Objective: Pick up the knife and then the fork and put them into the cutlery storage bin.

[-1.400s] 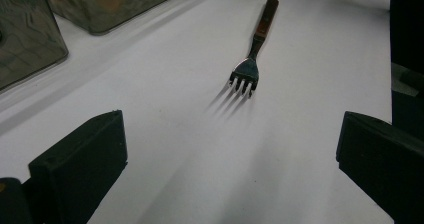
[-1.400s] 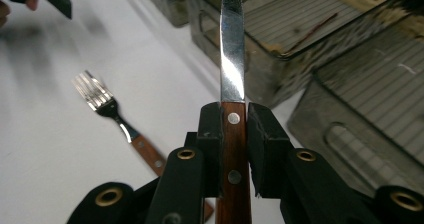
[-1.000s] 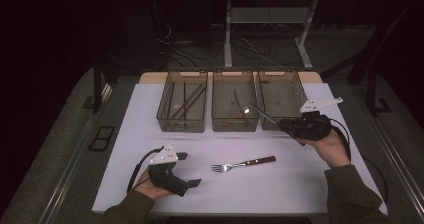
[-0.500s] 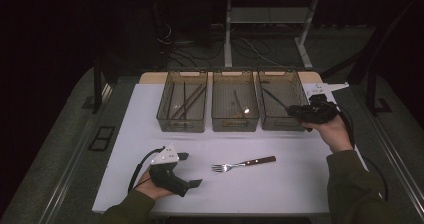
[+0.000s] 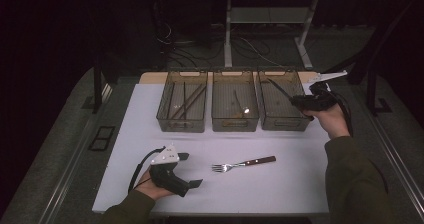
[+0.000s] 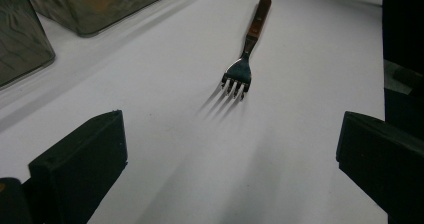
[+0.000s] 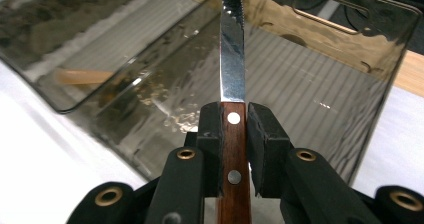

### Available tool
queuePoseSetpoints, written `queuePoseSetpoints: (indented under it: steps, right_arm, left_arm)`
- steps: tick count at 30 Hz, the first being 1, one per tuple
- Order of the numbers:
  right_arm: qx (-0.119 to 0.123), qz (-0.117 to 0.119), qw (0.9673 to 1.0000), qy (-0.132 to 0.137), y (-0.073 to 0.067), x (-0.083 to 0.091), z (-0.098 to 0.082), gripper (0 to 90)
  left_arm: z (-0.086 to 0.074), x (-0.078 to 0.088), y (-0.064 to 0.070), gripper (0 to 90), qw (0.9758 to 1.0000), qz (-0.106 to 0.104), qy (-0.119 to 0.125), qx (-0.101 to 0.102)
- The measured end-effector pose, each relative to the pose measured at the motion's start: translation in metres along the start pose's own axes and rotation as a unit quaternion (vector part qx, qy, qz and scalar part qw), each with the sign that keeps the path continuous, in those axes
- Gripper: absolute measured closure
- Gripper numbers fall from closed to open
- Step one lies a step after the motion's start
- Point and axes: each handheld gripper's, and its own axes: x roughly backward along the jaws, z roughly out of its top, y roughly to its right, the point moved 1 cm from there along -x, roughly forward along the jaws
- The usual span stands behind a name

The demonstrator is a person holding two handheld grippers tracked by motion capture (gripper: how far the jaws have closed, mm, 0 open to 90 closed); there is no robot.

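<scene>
My right gripper (image 5: 296,102) is shut on the wooden handle of a steak knife (image 7: 233,74), held at the right edge of the right-hand clear bin (image 5: 282,123). The serrated blade (image 5: 278,89) points left and away over that bin. In the right gripper view the jaws (image 7: 233,120) clamp the riveted handle from both sides. A fork (image 5: 243,164) with a wooden handle lies on the white tabletop, tines toward my left gripper (image 5: 192,170). That gripper rests near the front edge, open and empty, and the fork (image 6: 246,59) lies a short way ahead of its jaws (image 6: 230,174).
Three clear bins stand in a row at the back of the white table (image 5: 280,194). The left bin (image 5: 181,123) holds dark sticks and the middle bin (image 5: 235,122) a glinting utensil. A table leg frame and cables stand on the floor beyond.
My right hand has carried the knife away from me and slightly right, from in front of the right bin to its right edge. The left gripper and the fork have stayed put.
</scene>
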Motion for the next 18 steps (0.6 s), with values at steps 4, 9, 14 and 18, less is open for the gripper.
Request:
queuePoseSetpoints:
  steps: [4,9,14,18]
  right_arm:
    - [-0.004,-0.009,0.9998,-0.014,0.005,-0.006,0.002,77.2]
    - [-0.004,-0.013,0.9995,-0.030,0.010,-0.018,0.001,77.2]
    - [-0.001,-0.018,0.9992,-0.037,0.017,-0.030,-0.001,77.1]
    - [-0.008,-0.012,0.9991,-0.040,0.021,-0.037,-0.003,76.6]
  left_arm:
    - [0.000,0.000,0.000,0.0,1.0000,0.000,-0.001,-0.001]
    - [0.000,0.000,0.001,0.0,1.0000,0.000,-0.002,-0.001]
    - [0.000,0.000,0.001,0.0,1.0000,-0.001,0.000,0.000]
    - [0.000,0.000,-0.001,0.0,1.0000,-0.002,0.001,0.001]
